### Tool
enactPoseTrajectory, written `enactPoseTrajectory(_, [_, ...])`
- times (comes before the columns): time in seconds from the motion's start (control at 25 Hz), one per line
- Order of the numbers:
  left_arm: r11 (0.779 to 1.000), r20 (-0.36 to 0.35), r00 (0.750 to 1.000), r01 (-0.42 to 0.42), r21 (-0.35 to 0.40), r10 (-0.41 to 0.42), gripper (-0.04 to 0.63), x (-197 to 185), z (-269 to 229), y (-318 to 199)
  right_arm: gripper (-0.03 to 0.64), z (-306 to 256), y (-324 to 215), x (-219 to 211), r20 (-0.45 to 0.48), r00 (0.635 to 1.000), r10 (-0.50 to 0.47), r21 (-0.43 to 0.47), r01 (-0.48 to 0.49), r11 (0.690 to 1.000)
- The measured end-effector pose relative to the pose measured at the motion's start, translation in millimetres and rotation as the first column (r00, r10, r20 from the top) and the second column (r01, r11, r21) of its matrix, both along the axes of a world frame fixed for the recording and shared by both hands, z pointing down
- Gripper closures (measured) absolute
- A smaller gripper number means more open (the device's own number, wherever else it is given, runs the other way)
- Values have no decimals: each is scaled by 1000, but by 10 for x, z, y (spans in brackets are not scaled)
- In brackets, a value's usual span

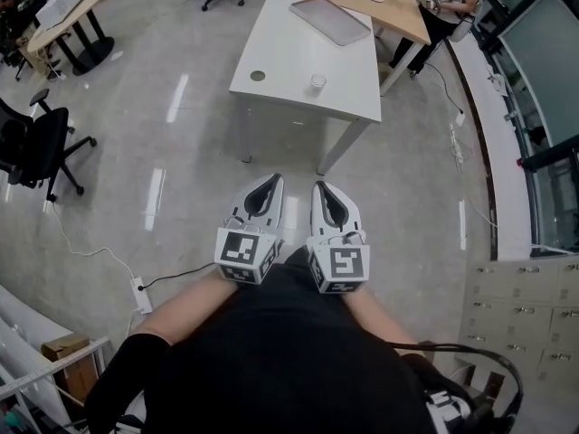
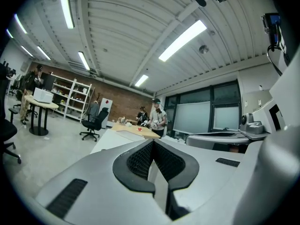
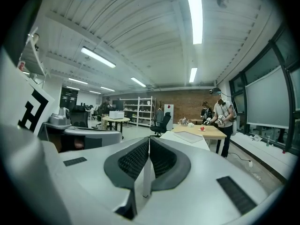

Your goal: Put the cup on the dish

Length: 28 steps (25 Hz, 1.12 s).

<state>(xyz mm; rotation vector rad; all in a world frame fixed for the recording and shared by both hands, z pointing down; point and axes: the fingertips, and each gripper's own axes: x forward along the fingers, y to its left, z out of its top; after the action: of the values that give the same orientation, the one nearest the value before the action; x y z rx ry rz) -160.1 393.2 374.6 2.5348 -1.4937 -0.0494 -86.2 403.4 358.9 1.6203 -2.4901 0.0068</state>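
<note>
The white tabletop [image 1: 298,61] stood well ahead of the person. The left hand-held gripper [image 1: 271,183] and right hand-held gripper [image 1: 322,188] were side by side near the body, each with jaws together and empty. On the tabletop, what looked like a small round dish [image 1: 258,75] lay near the upright cup [image 1: 317,81], the 2 apart. Step in hand, as judged: approach. The next move called for closing in and opening 1 gripper around the cup.

My head camera looks steeply down from high up. My left tongs [image 1: 275,180] and right tongs [image 1: 318,186] are close below, and the white table [image 1: 308,52] is farther ahead. Each tongs camera sits low and looks forward and upward along its jaws. All three see that table and the wooden table [image 1: 398,16] behind it.
</note>
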Motion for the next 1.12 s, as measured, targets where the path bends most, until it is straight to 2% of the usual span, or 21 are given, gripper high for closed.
enactPoseTrajectory(0.16, [1000,-5,1000,10,5,-10,588,-74,-1,-9,603,22,4,-76,-11,1000,-19,3,19,1000])
enactPoseTrajectory(0.64, [999,-26,999,22,-43,-24,588,-209,142,-120,603,143,-171,-217,-8,999,-31,-22,31,999])
enactPoseTrajectory(1.12, [994,-49,996,-79,-75,75,588,269,247,-306,603,260,-267,186,-8,998,62,-89,-62,994])
